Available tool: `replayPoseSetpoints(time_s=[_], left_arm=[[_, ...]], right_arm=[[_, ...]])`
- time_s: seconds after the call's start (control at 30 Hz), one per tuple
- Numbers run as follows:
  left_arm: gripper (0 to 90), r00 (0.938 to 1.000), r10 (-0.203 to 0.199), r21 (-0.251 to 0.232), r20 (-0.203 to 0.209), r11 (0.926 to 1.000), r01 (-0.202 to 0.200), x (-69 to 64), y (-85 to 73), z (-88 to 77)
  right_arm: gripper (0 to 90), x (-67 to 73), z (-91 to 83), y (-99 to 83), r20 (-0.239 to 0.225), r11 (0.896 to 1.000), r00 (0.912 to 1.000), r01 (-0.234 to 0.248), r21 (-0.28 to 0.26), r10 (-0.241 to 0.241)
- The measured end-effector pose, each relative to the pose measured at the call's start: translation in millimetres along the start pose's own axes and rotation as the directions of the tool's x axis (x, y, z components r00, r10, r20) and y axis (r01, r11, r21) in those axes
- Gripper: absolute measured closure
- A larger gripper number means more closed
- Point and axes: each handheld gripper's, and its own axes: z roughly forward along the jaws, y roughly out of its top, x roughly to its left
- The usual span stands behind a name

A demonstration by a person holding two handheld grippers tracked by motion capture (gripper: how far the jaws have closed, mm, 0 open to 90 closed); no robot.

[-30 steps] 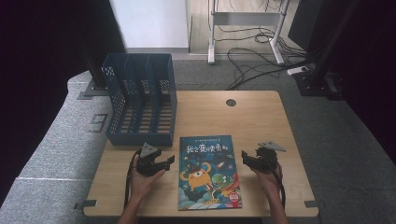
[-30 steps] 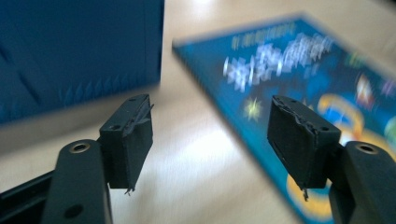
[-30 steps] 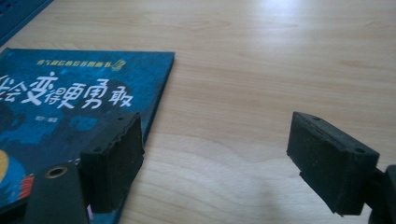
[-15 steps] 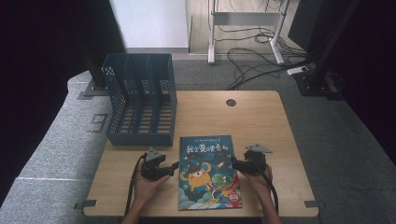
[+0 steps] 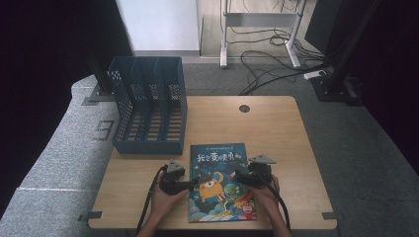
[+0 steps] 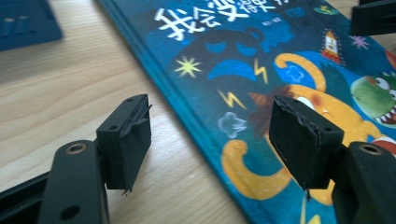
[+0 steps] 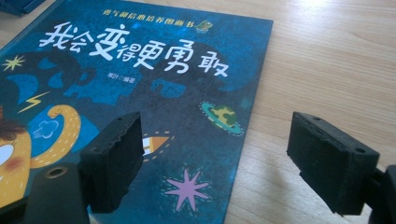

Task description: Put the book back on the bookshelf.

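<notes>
Lying flat on the pale wooden surface (image 5: 276, 128) between both tongs: thin, stiff, glossy blue picture book (image 5: 221, 180), probably light and slippery. Left tongs (image 6: 210, 142) wide astride its left edge, right tongs (image 7: 215, 156) wide astride its right edge, nothing gripped. Best taken by those edges.
</notes>
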Motion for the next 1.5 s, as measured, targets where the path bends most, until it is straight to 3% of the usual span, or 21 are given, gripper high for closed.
replayPoseSetpoints(time_s=[0.37,0.53,0.73,1.07,1.4,1.5], left_arm=[[29.5,0.9997,0.024,0.011,0.004,0.9997,-0.024,-10.6,-4.1,10.3],[28.8,0.9992,0.038,0.007,-0.014,0.9993,-0.038,-13.6,-5.6,10.9],[29.2,0.9997,0.023,0.001,-0.009,0.9997,-0.023,-12.8,-5.6,10.8],[31.2,0.9996,0.020,-0.007,-0.019,0.9998,-0.020,-13.0,-6.4,10.7],[32.7,0.9995,0.021,-0.011,-0.025,0.9997,-0.021,-12.8,-7.0,10.6],[33.0,0.9996,0.018,-0.013,-0.020,0.9998,-0.018,-12.0,-7.0,10.5]], right_arm=[[18.0,4.6,11.5,-2.5,-0.014,1.000,0.9999,-0.005,0.030,0.005],[18.3,6.4,11.9,-2.4,-0.038,0.999,0.9992,-0.006,0.041,0.008],[21.0,7.4,13.4,-1.0,-0.052,0.997,0.9974,-0.046,0.054,0.049],[23.5,7.0,12.8,2.5,-0.055,0.996,0.9977,-0.035,0.085,0.039],[26.1,2.2,11.1,6.4,-0.073,0.992,0.9936,-0.078,0.104,0.086],[27.3,-2.0,9.4,7.7,-0.098,0.988,0.9875,-0.113,0.107,0.124]])
